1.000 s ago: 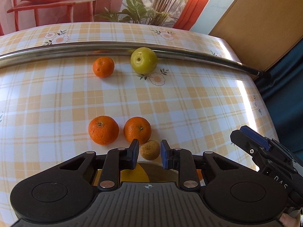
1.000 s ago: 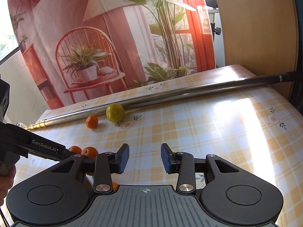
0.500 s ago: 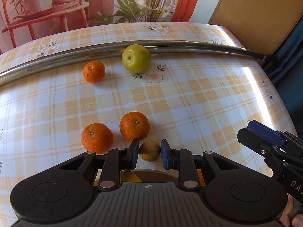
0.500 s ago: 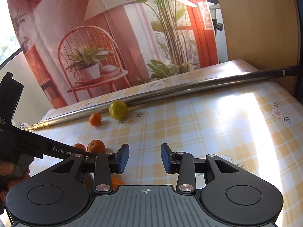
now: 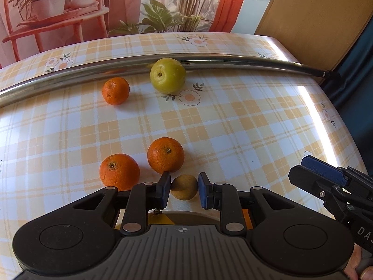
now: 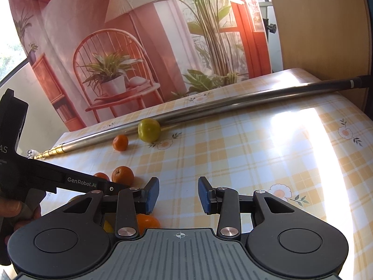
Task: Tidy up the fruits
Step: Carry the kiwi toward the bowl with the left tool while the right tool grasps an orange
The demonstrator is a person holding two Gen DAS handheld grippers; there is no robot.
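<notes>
Brown small fruit (image 5: pixel 184 187) lies on the checked bench (image 5: pixel 233 126), framed by the left tongs (image 5: pixel 181 191), spread, not gripping. Two oranges (image 5: pixel 165 155) sit just beyond. Right tongs (image 6: pixel 178 197) gape empty. Green apple (image 5: pixel 167 75) touches the metal pole (image 5: pixel 70 79).

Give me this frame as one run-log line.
left gripper: open, straddling small brown fruit, not gripping | right gripper: open, nothing between fingers | oranges: loose on tablecloth

Bare tablecloth (image 6: pixel 268 163) right of oranges (image 6: pixel 122 175)
</notes>
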